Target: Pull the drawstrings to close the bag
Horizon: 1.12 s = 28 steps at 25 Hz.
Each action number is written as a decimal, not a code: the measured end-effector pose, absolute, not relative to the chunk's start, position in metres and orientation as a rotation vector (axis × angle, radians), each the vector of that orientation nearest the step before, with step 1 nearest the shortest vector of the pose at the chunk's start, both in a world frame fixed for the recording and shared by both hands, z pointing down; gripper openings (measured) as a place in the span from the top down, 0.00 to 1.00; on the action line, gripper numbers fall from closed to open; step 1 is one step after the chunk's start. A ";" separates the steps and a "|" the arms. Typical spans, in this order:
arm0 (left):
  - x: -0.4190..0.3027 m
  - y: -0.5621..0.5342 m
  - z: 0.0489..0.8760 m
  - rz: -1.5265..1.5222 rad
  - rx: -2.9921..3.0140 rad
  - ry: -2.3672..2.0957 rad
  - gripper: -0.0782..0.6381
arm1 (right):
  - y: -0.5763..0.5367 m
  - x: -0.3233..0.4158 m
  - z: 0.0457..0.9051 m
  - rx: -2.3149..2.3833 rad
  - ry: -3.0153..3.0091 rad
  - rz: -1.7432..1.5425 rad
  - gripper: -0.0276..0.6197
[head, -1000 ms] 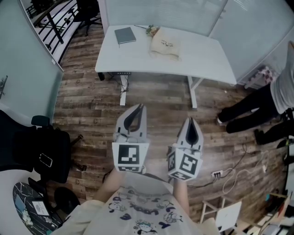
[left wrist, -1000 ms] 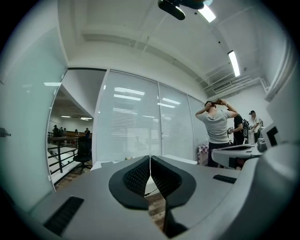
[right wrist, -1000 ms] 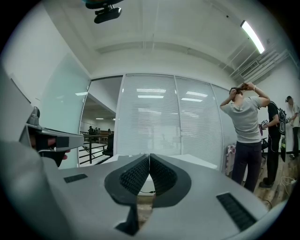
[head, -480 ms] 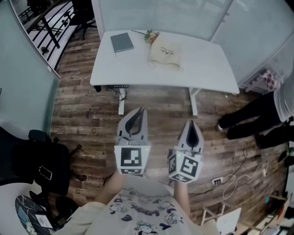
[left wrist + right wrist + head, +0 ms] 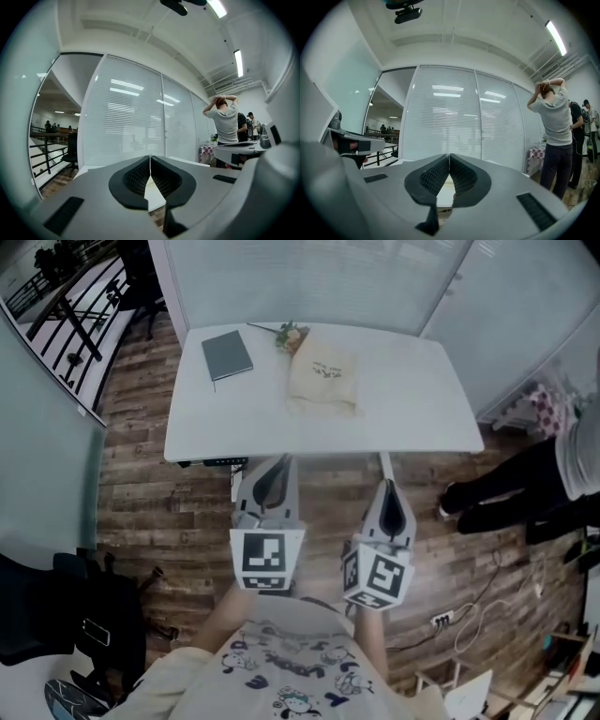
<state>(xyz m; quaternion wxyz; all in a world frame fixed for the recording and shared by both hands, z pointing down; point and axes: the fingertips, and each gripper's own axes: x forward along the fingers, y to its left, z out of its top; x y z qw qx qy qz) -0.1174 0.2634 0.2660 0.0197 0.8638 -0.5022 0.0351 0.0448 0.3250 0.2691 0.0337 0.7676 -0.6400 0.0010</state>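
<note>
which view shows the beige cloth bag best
The head view: the beige cloth drawstring bag lies flat and whole on the white table. Both gripper views show only a sliver of tabletop; the bag cannot be made out there.

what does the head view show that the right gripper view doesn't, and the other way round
Only the head view: a beige cloth drawstring bag, a grey notebook and a small flower sprig lying on the white table. Only the right gripper view: the ceiling strip light, and the raised arms of a standing person in a grey shirt. Both: the right gripper, jaws together and empty, and the white blinds behind the table.
</note>
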 end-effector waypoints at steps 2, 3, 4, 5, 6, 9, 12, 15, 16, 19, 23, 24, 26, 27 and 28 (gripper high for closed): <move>-0.112 0.247 0.266 0.107 2.685 -1.540 0.83 | 0.309 0.051 0.270 2.374 -1.953 0.009 0.93; -0.110 0.240 0.266 0.102 2.692 -1.532 0.83 | 0.303 0.053 0.271 2.382 -1.941 0.016 0.93; -0.109 0.234 0.266 0.095 2.700 -1.523 0.83 | 0.297 0.055 0.272 2.387 -1.931 0.024 0.93; -0.108 0.228 0.266 0.091 2.704 -1.516 0.83 | 0.292 0.056 0.274 2.388 -1.926 0.035 0.93; -0.108 0.223 0.268 0.093 2.701 -1.513 0.83 | 0.288 0.057 0.277 2.385 -1.924 0.047 0.93; -0.104 0.210 0.277 0.119 2.670 -1.510 0.83 | 0.278 0.063 0.284 2.376 -1.911 0.077 0.93; -0.100 0.196 0.286 0.132 2.645 -1.502 0.83 | 0.264 0.069 0.292 2.360 -1.909 0.106 0.93; -0.098 0.179 0.295 0.149 2.615 -1.516 0.83 | 0.244 0.074 0.298 2.338 -1.919 0.119 0.93; -0.098 0.173 0.297 0.154 2.604 -1.524 0.83 | 0.239 0.075 0.300 2.330 -1.919 0.118 0.93; -0.097 0.155 0.303 0.167 2.571 -1.558 0.83 | 0.218 0.082 0.305 2.310 -1.938 0.132 0.93; -0.092 0.127 0.309 0.177 2.536 -1.602 0.83 | 0.183 0.096 0.314 2.282 -1.964 0.156 0.93; -0.090 0.120 0.312 0.184 2.526 -1.611 0.83 | 0.174 0.099 0.316 2.273 -1.966 0.161 0.93; -0.085 0.102 0.319 0.204 2.504 -1.625 0.83 | 0.154 0.106 0.324 2.253 -1.966 0.187 0.93; -0.083 0.093 0.323 0.213 2.492 -1.630 0.83 | 0.144 0.110 0.329 2.239 -1.969 0.205 0.93; -0.079 0.085 0.327 0.220 2.480 -1.635 0.83 | 0.135 0.114 0.334 2.221 -1.975 0.223 0.93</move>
